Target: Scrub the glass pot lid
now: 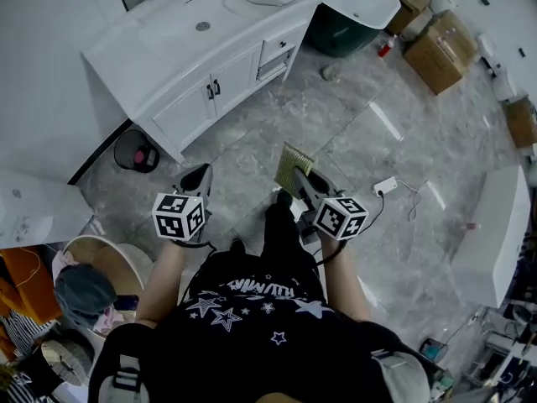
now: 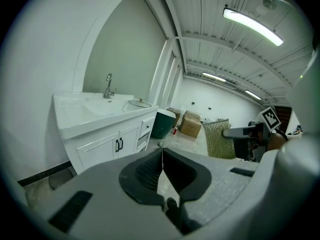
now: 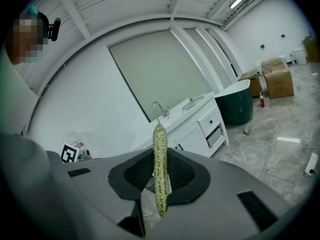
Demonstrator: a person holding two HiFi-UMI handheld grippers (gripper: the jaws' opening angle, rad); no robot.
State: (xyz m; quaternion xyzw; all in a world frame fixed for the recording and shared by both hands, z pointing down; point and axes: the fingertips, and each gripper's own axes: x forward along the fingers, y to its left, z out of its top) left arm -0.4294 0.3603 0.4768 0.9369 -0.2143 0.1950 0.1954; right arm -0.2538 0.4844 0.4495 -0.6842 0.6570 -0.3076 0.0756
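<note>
Bathroom-fixture storeroom: sink vanity, tub (freestanding), cardboard boxes.

I'm standing back in the room. The head camera looks steeply down from above the person, and the white vanity lies well ahead, at the top of its view. The left gripper carries a camera close behind its own jaws, low and facing the vanity's door front from some way off. The right gripper camera sits the same way and faces that vanity too. All three views share the vanity, its faucet and the cardboard boxes beyond it.
</note>
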